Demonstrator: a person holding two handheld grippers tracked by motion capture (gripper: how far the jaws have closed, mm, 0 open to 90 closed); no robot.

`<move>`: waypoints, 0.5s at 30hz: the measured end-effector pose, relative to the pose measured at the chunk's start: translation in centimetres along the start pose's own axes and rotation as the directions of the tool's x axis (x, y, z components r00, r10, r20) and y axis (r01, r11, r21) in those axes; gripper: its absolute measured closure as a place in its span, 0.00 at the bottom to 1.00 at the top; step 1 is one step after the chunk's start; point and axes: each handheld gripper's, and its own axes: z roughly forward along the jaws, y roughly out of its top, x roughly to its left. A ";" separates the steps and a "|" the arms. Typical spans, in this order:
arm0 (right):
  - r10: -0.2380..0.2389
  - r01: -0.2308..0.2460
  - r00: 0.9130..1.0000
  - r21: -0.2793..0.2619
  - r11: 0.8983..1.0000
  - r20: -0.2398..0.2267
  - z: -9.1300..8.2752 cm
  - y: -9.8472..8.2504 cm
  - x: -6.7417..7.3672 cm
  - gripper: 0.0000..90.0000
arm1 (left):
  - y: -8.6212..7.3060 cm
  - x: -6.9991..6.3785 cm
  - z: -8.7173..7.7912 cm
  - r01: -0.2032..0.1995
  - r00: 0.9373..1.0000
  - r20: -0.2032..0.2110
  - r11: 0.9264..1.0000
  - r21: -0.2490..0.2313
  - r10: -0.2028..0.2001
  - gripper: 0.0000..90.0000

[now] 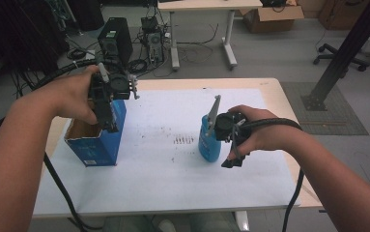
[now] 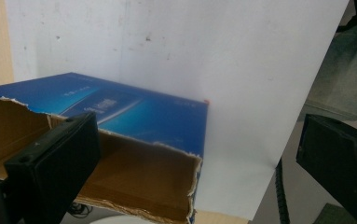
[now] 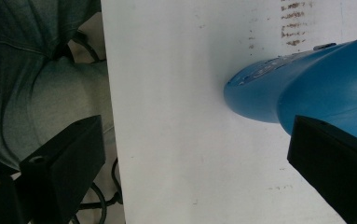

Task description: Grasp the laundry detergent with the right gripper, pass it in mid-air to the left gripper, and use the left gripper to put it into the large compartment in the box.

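Left tongs [image 1: 106, 104]: jaws wide apart, holding nothing, poised over the box's torn open top, left of centre in the high view.
Right tongs [image 1: 232, 153]: jaws spread wide, nothing gripped, just right of the bottle, right of centre.
Tabletop [image 1: 163, 193]: white sheet covers it.
Blue box [image 1: 98, 147]: stands at the sheet's left edge.
Blue bottle [image 1: 207, 142]: upright, mid-sheet.
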 end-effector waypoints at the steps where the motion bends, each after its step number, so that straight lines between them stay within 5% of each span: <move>1: 0.000 0.000 1.000 -0.001 1.000 -0.001 0.0 0.0 0.0 0.05 | 0.1 0.0 0.0 -0.005 1.000 0.000 1.000 0.000 0.005 0.00; 15: -0.001 0.001 1.000 -0.001 1.000 0.010 0.0 0.1 -0.2 0.05 | 0.6 -0.8 0.6 -0.025 1.000 0.006 1.000 -0.009 0.025 0.00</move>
